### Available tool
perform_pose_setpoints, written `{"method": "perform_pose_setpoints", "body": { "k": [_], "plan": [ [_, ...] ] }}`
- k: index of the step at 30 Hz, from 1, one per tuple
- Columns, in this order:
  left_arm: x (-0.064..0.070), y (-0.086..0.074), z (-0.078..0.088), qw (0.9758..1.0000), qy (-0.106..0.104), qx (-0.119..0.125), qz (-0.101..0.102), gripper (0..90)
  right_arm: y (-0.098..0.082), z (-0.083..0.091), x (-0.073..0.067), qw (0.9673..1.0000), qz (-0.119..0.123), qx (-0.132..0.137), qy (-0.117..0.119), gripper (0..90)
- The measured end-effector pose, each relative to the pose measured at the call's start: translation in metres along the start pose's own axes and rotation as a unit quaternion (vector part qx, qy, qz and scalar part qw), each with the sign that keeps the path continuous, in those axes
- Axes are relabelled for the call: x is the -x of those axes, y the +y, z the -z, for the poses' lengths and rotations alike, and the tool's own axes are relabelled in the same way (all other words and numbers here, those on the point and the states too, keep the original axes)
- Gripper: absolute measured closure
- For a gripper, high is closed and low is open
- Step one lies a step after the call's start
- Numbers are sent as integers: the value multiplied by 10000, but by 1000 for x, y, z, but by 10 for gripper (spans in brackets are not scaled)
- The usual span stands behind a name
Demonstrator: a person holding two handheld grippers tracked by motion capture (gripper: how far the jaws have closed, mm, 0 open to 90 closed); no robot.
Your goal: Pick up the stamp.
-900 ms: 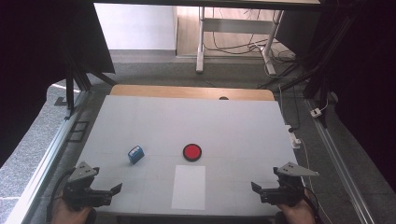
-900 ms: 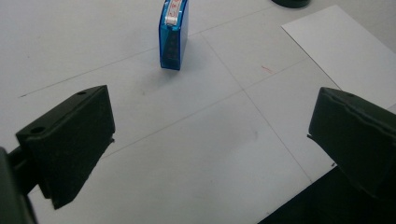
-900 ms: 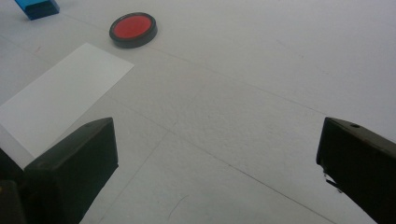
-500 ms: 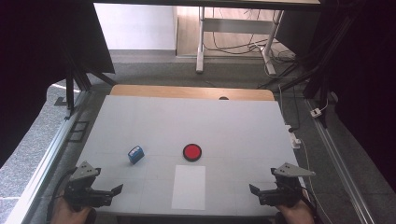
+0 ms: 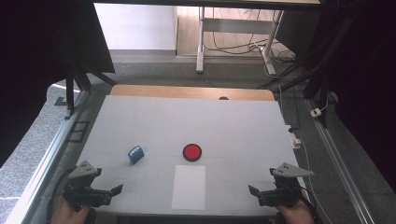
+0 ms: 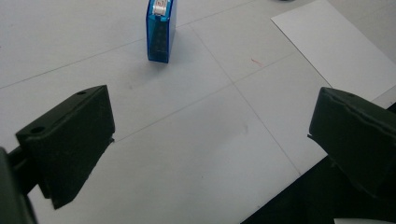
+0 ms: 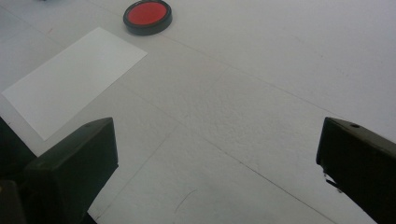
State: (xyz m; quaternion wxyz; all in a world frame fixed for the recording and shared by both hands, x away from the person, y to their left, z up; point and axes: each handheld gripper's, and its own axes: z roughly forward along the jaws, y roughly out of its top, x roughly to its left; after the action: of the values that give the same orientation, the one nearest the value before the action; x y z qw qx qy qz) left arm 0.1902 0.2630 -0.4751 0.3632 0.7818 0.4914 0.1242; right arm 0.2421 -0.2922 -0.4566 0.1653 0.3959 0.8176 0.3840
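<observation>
Both tools held open and empty at the near edge of the desk; blue box, red disc and paper sheet lie ahead, untouched.

High view: left tool [image 5: 112,191] and right tool [image 5: 256,192] sit at the near corners of the desk [image 5: 233,126], well apart. Blue box [image 5: 135,154] lies left of centre, red disc [image 5: 192,152] at centre, white sheet [image 5: 188,186] just in front of the disc, close to the near edge. Wide bare room all round.
Left gripper view: jaws spread wide, nothing between; blue box [image 6: 160,29] ahead, looks like small rigid plastic, likely light and smooth; best taken across its narrow flat sides.
Right gripper view: jaws spread wide; red disc [image 7: 147,17] is low, little rim to grip; sheet [image 7: 74,78] is thin, flat and hard to lift.
</observation>
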Motion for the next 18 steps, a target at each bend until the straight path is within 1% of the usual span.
{"method": "perform_pose_setpoints", "body": {
  "k": [2, 3, 6, 11, 18],
  "plan": [
    [0, 0, 0, 10000, -26, 30, -24, 6, 0, 0, 0, 10000, 6, -9, 10, 0],
    [0, 1, 1, 9999, 6, 87, -55, 6, 0, -1, 0, 10000, 7, -11, 13, 0],
    [-1, 1, 2, 9999, 12, 114, -66, 6, 1, -1, -1, 10000, 25, -29, 16, 0],
    [-1, 2, 2, 9998, -78, 136, -134, 1, 2, -3, -1, 9999, 67, -74, 32, 0],
    [-2, 4, 3, 9997, -161, 158, -114, 0, 2, -2, -1, 9999, 74, -83, 34, 0]
  ]
}}
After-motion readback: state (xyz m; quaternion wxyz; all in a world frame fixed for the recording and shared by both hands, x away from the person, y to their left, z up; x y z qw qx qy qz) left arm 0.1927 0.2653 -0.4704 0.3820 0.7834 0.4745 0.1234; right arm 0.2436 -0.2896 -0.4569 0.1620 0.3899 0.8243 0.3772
